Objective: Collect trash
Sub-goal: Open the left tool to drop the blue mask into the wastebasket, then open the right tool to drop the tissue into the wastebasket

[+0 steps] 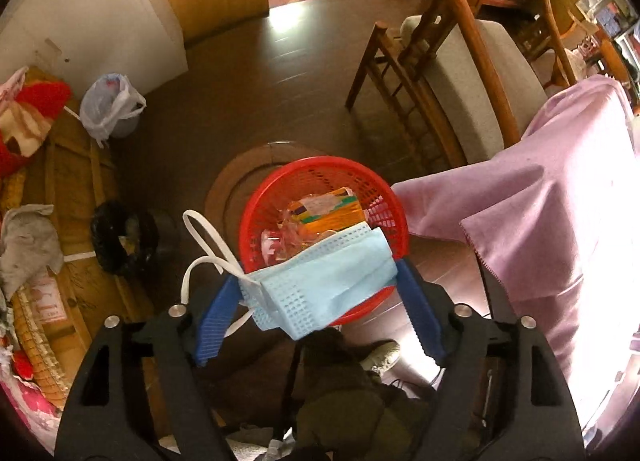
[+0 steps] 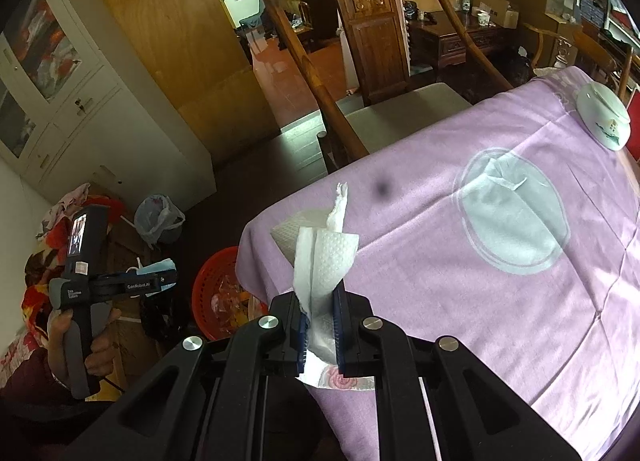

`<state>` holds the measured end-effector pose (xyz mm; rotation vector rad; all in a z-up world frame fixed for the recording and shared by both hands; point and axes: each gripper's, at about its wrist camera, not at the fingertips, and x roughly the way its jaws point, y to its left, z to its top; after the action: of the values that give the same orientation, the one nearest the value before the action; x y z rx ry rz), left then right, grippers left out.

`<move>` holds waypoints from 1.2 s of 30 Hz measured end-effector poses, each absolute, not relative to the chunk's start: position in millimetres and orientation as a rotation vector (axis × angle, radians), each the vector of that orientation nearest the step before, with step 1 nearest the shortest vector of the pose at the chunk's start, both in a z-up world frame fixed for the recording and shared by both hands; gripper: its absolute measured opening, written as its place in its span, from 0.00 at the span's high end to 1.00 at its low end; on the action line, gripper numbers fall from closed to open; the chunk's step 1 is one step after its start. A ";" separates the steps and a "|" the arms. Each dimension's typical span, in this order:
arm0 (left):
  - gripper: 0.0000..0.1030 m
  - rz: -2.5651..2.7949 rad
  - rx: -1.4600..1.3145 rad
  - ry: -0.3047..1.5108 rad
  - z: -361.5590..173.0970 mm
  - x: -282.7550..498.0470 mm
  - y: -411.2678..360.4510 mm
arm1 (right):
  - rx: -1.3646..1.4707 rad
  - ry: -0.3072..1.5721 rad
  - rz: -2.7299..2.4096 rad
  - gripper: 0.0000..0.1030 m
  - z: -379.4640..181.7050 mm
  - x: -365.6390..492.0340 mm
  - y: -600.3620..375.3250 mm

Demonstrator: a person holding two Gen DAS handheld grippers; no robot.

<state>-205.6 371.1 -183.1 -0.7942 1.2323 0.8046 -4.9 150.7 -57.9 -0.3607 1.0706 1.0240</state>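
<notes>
1. Dark wooden flooring is spreading beneath a red basket of scraps, just beside a purple-clothed table.
2. Left gripper is hanging over the basket, fingers spread, a blue face mask draped between them.
3. Right gripper is pinching a white tissue tight at the table's near left edge.

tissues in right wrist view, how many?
2: one tissue clamped in the right gripper at the near table edge, one crumpled tissue lying farther back on the purple cloth. More may be hidden.

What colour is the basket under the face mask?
Red basket, clearest in the left wrist view.
</notes>
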 end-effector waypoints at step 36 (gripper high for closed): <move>0.16 1.108 -0.855 1.151 -144.8 -317.6 376.4 | -0.659 1.182 1.482 0.85 -103.1 -100.6 311.8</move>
<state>-317.6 376.4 -144.8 -0.8551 1.1507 1.1084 -100.6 311.8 -103.1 -0.6586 1.1818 1.4822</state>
